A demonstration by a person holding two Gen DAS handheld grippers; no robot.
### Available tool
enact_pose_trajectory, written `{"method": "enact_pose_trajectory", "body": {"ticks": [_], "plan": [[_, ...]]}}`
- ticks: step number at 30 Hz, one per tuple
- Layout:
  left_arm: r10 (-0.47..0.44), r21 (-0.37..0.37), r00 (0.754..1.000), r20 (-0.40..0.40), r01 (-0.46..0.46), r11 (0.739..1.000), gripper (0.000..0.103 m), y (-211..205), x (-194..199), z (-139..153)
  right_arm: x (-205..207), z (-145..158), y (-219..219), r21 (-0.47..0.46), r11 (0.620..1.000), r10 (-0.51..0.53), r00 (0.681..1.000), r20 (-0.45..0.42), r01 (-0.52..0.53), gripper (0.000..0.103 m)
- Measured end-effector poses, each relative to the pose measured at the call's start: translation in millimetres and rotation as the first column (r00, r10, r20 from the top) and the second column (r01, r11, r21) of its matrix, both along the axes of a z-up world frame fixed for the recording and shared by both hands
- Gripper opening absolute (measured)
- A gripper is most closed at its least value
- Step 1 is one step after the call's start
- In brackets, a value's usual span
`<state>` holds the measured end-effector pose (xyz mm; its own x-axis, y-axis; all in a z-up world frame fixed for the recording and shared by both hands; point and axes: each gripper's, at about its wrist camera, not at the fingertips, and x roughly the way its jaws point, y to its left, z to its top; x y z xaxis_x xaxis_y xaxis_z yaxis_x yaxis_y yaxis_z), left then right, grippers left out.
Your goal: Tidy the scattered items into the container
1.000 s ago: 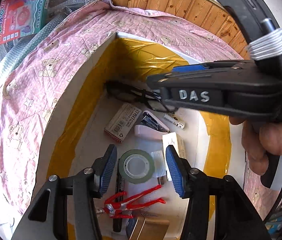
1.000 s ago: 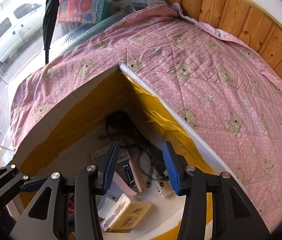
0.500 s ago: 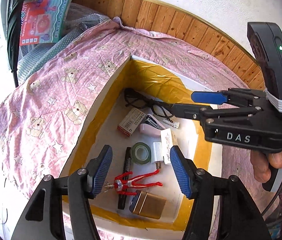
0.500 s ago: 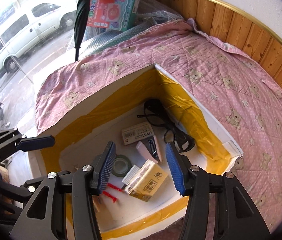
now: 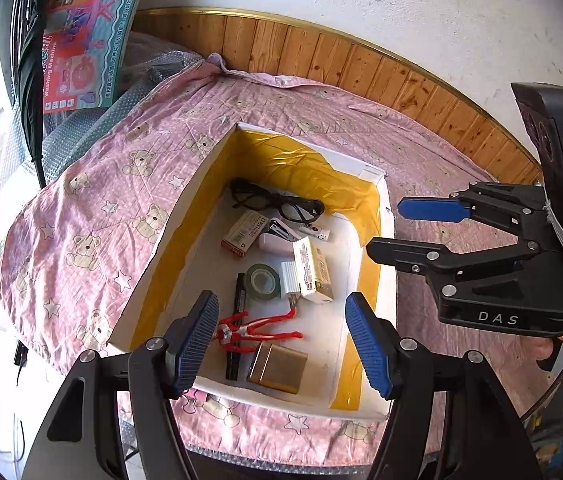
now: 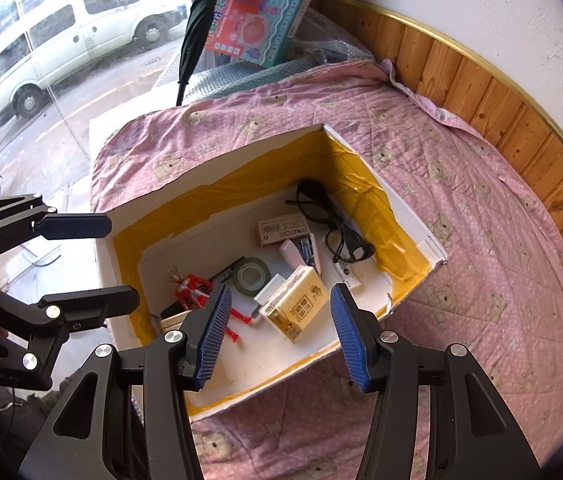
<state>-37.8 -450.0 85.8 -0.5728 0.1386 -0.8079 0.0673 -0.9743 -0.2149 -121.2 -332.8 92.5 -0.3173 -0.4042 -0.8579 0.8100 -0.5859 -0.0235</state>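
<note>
Low in the centre of both wrist views, your left tool (image 5: 281, 336) and right tool (image 6: 277, 332) hang above the white cardboard box lined with yellow tape (image 5: 185, 236), each with its blue pads spread wide and nothing between them. Everything you were tidying appears to lie inside the box: black-framed glasses (image 5: 277, 202) toward the upper part, a grey-green tape roll (image 5: 262, 282) mid-frame, a yellow tissue packet (image 6: 297, 308), a pale pink stapler (image 6: 301, 254), a red toy figure (image 5: 257, 330) and a brass-coloured tin (image 5: 277, 368) near the bottom edge. No loose item shows on the pink bear-print quilt (image 5: 93, 224), so the job looks finished or nearly so.

Risks from here, as I judge them: the box wall is thin card sitting on soft quilt, so clipping its rim while you draw away could tip or slide it. Your right tool sits just right of the box in the left wrist view, so watch that the two don't knock together.
</note>
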Motion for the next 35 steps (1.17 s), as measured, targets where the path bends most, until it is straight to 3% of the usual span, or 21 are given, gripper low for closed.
{"method": "enact_pose_trajectory", "body": {"ticks": [10, 16, 35], "plan": [[-0.055, -0.055, 0.998, 0.02, 0.056, 0.997, 0.067, 15.3, 42.1, 3.1, 37.9, -1.8, 26.9, 0.076, 0.996, 0.053, 0.998, 0.029, -0.055, 0.055], [-0.061, -0.021, 0.995, 0.075, 0.063, 0.998, 0.067, 17.6, 61.4, -12.5, 41.0, -15.0, 33.4, 0.135, 0.989, 0.049, 0.998, 0.04, -0.054, 0.055], [-0.07, -0.017, 0.997, 0.036, 0.071, 0.997, 0.067, 26.6, 45.7, -1.1, 32.5, -10.4, 17.9, 0.123, 0.99, 0.058, 0.997, 0.05, -0.063, 0.055]]}}
